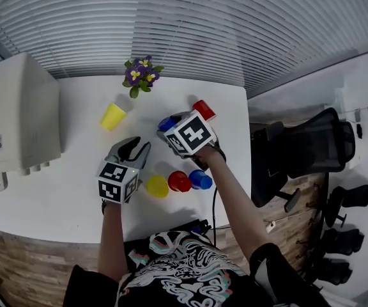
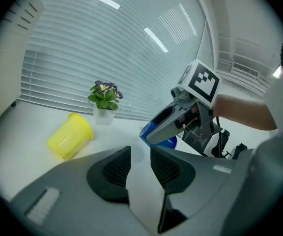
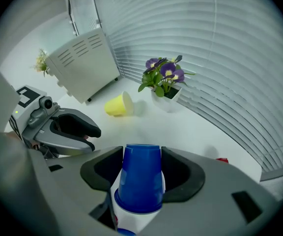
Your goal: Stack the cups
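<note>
My right gripper (image 1: 168, 125) is shut on a blue cup (image 3: 140, 178), its pads against the cup's sides and its closed bottom pointing away from the camera. In the left gripper view this blue cup (image 2: 173, 142) hangs above the white table (image 1: 56, 190). My left gripper (image 2: 140, 156) is open with nothing between its jaws, and sits left of the right one (image 1: 136, 147). A yellow cup (image 1: 112, 116) lies on its side at the back left. A red cup (image 1: 203, 109) stands behind the right gripper. Near the front edge yellow (image 1: 157, 186), red (image 1: 179, 181) and blue (image 1: 200, 180) cups stand in a row.
A pot of purple flowers (image 1: 140, 74) stands at the table's back edge by the blinds. A white boxy appliance (image 1: 15, 117) fills the left end. A black office chair (image 1: 312, 149) stands off the table's right side.
</note>
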`<state>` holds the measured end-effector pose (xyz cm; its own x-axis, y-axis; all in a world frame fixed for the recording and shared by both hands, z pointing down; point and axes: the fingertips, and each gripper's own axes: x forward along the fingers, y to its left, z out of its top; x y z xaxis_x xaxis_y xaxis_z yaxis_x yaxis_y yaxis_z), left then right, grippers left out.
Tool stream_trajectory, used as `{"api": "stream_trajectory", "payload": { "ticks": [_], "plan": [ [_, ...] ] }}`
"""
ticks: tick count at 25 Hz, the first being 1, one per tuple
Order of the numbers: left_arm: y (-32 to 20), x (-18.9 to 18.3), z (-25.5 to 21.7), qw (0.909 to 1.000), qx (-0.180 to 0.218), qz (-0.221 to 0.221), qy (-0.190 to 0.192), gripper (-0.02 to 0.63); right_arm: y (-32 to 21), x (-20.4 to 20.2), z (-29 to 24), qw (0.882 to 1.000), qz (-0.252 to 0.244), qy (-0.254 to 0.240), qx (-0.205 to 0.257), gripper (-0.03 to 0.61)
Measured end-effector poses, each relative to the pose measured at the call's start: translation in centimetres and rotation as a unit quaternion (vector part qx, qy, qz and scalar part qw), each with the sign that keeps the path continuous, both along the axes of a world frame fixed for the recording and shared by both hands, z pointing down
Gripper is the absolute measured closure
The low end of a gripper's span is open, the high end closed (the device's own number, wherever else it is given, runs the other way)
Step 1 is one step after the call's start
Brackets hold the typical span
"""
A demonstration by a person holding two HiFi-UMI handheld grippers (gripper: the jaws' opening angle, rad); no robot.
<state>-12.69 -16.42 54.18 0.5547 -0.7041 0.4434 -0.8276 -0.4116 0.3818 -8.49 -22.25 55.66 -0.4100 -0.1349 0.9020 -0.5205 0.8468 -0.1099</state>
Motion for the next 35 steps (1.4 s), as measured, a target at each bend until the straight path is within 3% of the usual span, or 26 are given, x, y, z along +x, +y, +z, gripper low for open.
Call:
{"api": "stream_trajectory", "payload": {
  "ticks": [8,17,27,35],
  "plan": [
    [1.6,1.5,-2.5,0.9998,0.017,-0.012,-0.008,0.489,2.2,2.8,-4.9,0.991,0.043,-0.108,0.070,0.333],
    [3.4,2.7,-4.6,0.9992,0.035,-0.018,0.004,0.491,6.7,6.0,-9.0,0.959,0.091,-0.223,0.149,0.331],
    [4.9,4.3,-5.9,0.9984,0.056,-0.005,0.007,0.491,9.9,8.3,-10.0,0.933,0.124,-0.256,0.218,0.331],
    [6.1,5.2,-6.2,0.9981,0.058,0.020,0.008,0.491,12.5,10.0,-9.7,0.917,0.144,-0.277,0.247,0.331]
  ]
}}
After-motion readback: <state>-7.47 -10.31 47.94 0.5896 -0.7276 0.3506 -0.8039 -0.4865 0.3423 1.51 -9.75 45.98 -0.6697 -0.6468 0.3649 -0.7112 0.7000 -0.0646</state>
